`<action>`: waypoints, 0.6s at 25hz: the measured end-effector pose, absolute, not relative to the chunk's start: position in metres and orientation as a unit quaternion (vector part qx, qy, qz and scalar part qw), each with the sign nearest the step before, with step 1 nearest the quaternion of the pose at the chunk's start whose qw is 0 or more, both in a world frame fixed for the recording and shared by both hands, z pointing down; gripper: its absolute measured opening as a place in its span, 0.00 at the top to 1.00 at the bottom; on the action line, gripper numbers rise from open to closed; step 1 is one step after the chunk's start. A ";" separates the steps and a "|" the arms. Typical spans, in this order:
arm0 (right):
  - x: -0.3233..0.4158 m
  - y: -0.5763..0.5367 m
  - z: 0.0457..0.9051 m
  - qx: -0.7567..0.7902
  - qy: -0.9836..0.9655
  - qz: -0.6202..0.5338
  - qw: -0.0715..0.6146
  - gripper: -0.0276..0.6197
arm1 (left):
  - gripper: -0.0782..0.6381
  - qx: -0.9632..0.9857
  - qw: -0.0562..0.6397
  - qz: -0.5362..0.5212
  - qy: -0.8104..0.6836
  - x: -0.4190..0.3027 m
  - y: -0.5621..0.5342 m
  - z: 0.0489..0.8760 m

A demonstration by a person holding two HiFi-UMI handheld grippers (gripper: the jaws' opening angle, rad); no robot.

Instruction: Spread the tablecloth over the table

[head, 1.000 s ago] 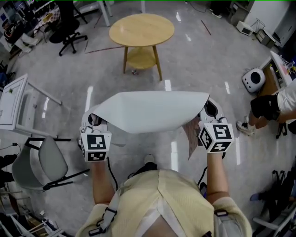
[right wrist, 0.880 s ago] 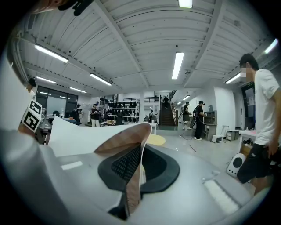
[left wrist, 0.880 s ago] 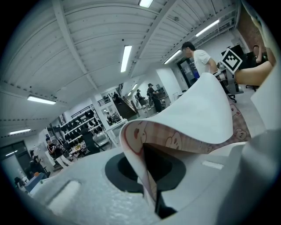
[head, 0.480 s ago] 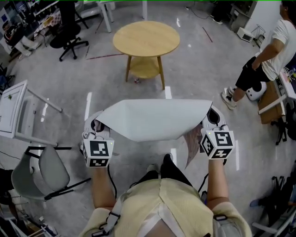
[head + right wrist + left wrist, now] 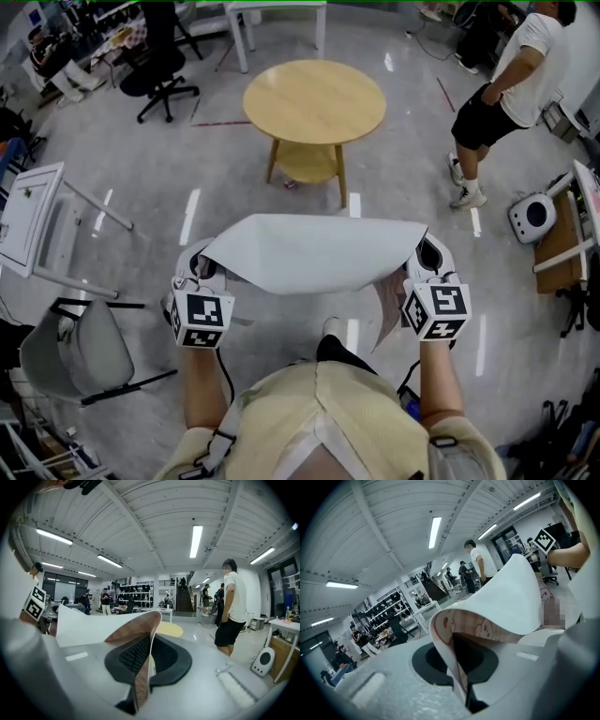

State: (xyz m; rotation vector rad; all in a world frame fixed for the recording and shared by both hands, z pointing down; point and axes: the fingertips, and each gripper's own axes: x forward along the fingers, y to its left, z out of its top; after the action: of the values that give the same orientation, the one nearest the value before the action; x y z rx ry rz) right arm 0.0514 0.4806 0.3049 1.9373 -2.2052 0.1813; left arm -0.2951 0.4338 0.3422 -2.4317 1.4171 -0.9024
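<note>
A white tablecloth with a checked, cartoon-printed underside hangs stretched between my two grippers at waist height. My left gripper is shut on the tablecloth's left edge, which folds up out of the jaws. My right gripper is shut on the tablecloth's right edge, and a flap of the printed side hangs below it. The round wooden table stands on the floor ahead of me, bare, with a lower shelf, and shows as a yellow disc in the right gripper view.
A person in a white shirt and black shorts stands right of the table. A grey chair and a white folded table are at my left. A white device and a desk lie at the right; an office chair is far left.
I have stepped closer to the round table with the cloth still held taut between both grippers. The person at the right has walked further up and away.
</note>
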 end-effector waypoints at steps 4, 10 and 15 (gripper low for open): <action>0.066 0.448 0.303 0.642 -0.757 0.061 0.106 0.95 | 0.89 -0.813 0.086 -0.310 0.486 -0.280 0.408 0.341; 0.091 0.395 0.298 0.630 -0.768 0.058 0.095 0.95 | 0.88 -0.798 0.093 -0.319 0.502 -0.256 0.368 0.331; 0.100 0.356 0.288 0.622 -0.777 0.035 0.088 0.95 | 0.88 -0.787 0.107 -0.320 0.516 -0.246 0.336 0.320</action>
State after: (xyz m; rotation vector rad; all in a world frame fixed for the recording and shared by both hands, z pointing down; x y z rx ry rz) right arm 0.0999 0.3564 0.2882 1.8520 -2.3141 0.1030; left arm -0.2459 0.3362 0.3197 -2.3165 1.5200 -0.9427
